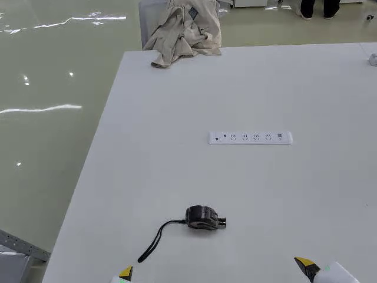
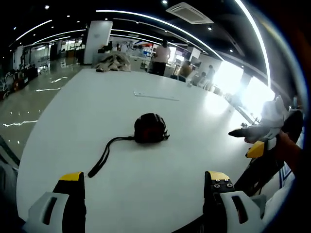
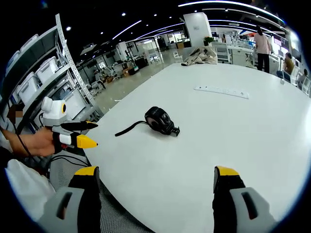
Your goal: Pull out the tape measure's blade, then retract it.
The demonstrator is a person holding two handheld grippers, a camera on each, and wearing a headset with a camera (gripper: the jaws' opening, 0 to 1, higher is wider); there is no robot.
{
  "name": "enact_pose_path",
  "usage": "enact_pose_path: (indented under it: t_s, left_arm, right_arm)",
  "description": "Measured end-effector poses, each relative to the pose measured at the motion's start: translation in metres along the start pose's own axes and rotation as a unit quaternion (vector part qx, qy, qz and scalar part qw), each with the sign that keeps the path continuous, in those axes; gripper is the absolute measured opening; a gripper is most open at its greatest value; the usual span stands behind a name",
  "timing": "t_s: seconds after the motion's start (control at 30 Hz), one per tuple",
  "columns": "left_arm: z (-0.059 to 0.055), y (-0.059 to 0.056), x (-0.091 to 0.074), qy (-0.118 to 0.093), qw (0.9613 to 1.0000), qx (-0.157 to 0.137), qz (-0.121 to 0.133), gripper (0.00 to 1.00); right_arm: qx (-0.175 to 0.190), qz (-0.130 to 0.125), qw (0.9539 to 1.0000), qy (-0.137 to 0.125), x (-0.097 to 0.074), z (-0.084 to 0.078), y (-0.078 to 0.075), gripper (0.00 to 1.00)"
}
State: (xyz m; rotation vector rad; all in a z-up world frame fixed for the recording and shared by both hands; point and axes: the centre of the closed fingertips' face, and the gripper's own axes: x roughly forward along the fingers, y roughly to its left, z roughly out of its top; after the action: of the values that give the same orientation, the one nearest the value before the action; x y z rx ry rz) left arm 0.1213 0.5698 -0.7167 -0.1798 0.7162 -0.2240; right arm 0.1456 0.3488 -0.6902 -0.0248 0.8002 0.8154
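Observation:
A black tape measure [image 1: 203, 217] lies on the white table [image 1: 177, 118] near its front edge, blade inside, its black wrist strap [image 1: 154, 240] trailing to the left. Both grippers hover short of it, touching nothing. One yellow fingertip [image 1: 126, 273] of my left gripper shows at the bottom edge, and a right one [image 1: 306, 263] at the lower right. In the left gripper view my left gripper [image 2: 145, 177] is open, with the tape measure [image 2: 150, 128] ahead. My right gripper [image 3: 156, 172] is open too, facing the tape measure [image 3: 159, 119].
A white power strip [image 1: 250, 138] lies mid-table. A beige jacket [image 1: 185, 29] is heaped at the far edge. The table's left edge drops to a glossy floor. People stand far behind the table.

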Motion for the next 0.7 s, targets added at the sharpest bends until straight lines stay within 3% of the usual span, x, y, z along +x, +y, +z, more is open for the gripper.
enact_pose_path:
  t_s: [0.7]
  left_arm:
    - [-0.0011, 0.0018, -0.0032, -0.002, 0.9999, -0.015, -0.001, 1.0]
  right_arm:
    - [0.001, -0.007, 1.0, 0.005, 0.0018, -0.0032, 0.0015, 1.0]
